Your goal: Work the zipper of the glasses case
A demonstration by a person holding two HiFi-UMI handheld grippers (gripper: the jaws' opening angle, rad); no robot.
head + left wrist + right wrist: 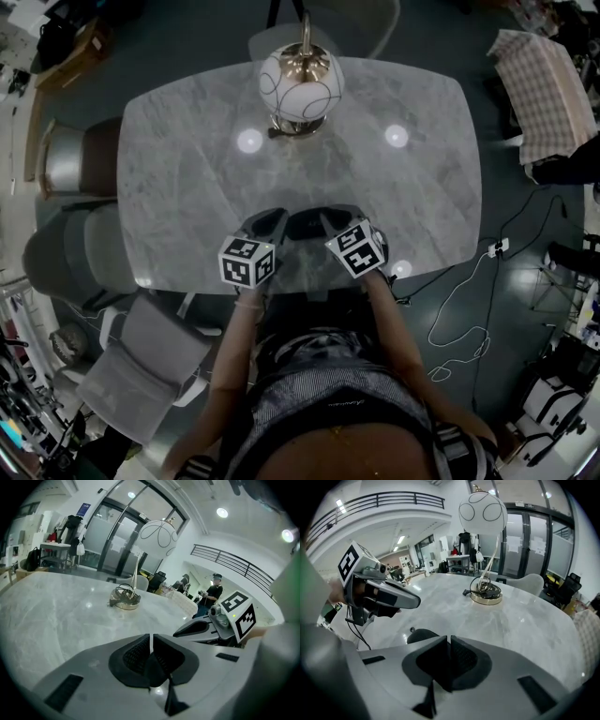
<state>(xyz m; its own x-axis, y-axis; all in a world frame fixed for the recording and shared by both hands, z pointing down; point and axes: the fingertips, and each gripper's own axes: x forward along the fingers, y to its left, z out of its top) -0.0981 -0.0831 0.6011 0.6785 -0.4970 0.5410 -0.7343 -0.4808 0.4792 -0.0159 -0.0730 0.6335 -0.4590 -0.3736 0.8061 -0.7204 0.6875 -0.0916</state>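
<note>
A dark glasses case (305,226) lies on the marble table (187,169) near its front edge, between my two grippers. In the right gripper view the glasses case (423,635) is a dark rounded shape just beyond the jaws, with a small zipper pull (411,630) at its left end. My left gripper (274,223) is to the left of the case and my right gripper (328,223) to the right. Each has its jaws shut with nothing between them. The left gripper (151,649) view does not show the case; it shows the right gripper (206,627) beside it.
A globe lamp (301,84) on a brass base stands at the far middle of the table. Grey chairs (70,169) (141,366) stand at the left side and front left. Cables and a power strip (495,249) lie on the floor to the right.
</note>
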